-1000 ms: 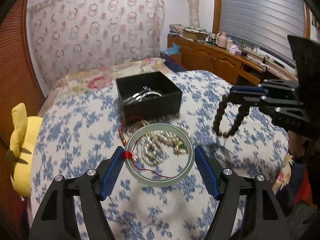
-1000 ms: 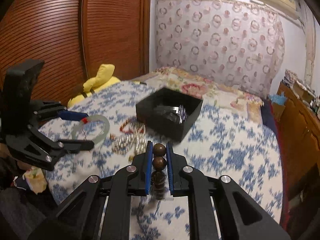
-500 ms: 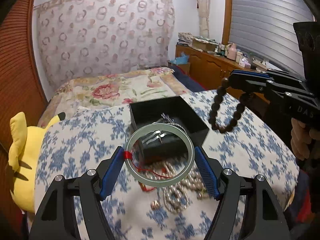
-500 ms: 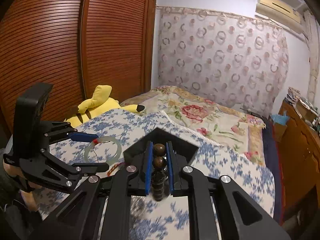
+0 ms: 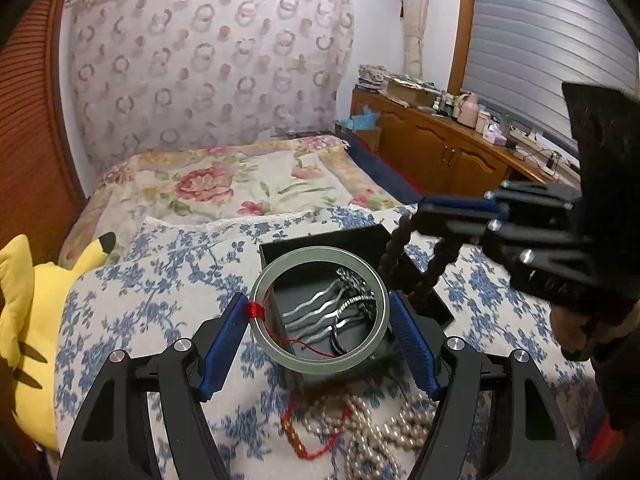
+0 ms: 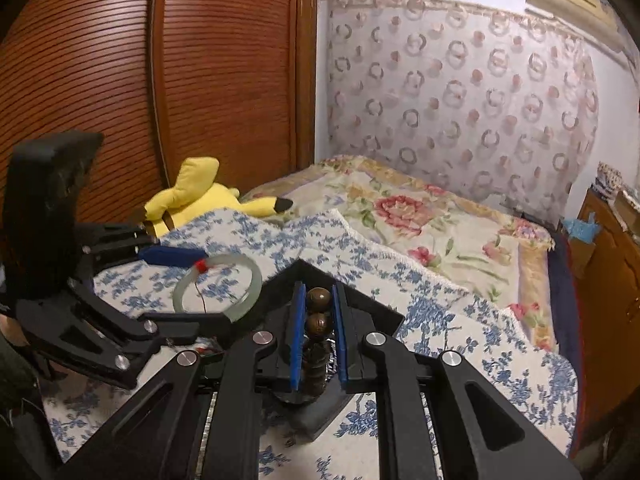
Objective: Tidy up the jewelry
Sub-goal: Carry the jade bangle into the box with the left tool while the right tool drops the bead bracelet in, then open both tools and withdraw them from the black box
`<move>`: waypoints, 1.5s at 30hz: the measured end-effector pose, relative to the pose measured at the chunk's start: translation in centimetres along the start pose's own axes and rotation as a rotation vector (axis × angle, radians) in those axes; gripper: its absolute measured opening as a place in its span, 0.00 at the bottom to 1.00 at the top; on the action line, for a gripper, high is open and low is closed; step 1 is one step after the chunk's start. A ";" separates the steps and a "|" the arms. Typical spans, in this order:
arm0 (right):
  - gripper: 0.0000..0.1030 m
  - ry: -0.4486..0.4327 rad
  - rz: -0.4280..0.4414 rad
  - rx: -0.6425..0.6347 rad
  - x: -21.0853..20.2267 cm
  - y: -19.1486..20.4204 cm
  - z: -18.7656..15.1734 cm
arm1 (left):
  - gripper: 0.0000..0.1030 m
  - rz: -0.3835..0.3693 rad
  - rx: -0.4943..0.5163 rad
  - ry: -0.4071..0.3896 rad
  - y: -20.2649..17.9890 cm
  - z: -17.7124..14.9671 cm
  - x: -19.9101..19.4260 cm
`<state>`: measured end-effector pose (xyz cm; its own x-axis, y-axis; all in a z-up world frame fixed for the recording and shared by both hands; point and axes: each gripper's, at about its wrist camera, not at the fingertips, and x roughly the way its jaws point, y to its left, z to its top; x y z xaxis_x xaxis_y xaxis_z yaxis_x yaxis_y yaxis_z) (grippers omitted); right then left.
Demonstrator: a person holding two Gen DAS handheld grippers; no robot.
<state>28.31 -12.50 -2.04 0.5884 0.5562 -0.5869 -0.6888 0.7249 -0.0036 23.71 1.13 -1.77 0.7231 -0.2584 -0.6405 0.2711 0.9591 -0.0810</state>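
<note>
Between the left gripper's [image 5: 320, 330] blue pads: jade bangle [image 5: 320, 308], clamped across its width, over the black box [image 5: 276, 250]. Right gripper [image 6: 318, 334] pinches the wooden bead bracelet [image 6: 319, 300]. Step: carrying both over the box. Next: lower, release inside.

Dim indoor light, warm cast; heavy fisheye warp, dark corners; foreground slightly blurred.

A patterned curtain [image 5: 208, 68] backs the bed [image 5: 224, 188]; wooden cabinets [image 5: 436, 152] stand under a shuttered window [image 5: 548, 52].
</note>
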 end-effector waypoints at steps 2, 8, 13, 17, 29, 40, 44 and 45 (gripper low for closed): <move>0.14 0.021 0.000 0.012 1.0 -0.6 -0.4 | 0.67 0.003 0.001 0.009 0.2 0.4 1.1; 0.15 0.067 0.027 0.061 2.9 -2.0 -1.0 | 0.67 -0.007 -0.010 0.047 0.6 1.1 3.9; 0.26 0.058 0.040 0.077 2.0 -2.5 -1.1 | 0.67 -0.014 0.004 0.064 0.2 1.6 5.2; 0.26 0.054 0.035 0.085 0.8 -2.6 -1.6 | 0.67 -0.014 0.011 0.058 0.0 1.9 5.1; 0.26 0.123 0.061 0.094 -3.1 0.9 -6.6 | 0.78 0.012 -0.018 0.064 0.3 -1.6 -0.2; 0.26 0.237 0.168 0.111 -1.8 4.0 -9.7 | 0.82 0.092 0.028 0.165 0.3 -7.5 -1.7; 0.26 0.261 0.176 0.114 -0.7 4.3 -9.6 | 0.82 0.101 0.023 0.180 0.6 -8.4 -1.8; 0.26 0.268 0.177 0.119 -0.3 4.3 -9.5 | 0.82 0.096 0.013 0.185 0.7 -8.5 -1.8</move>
<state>21.11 -13.42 -9.56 0.3205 0.5626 -0.7620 -0.7070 0.6775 0.2028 17.22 3.24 -7.19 0.6172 -0.1388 -0.7745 0.2153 0.9765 -0.0034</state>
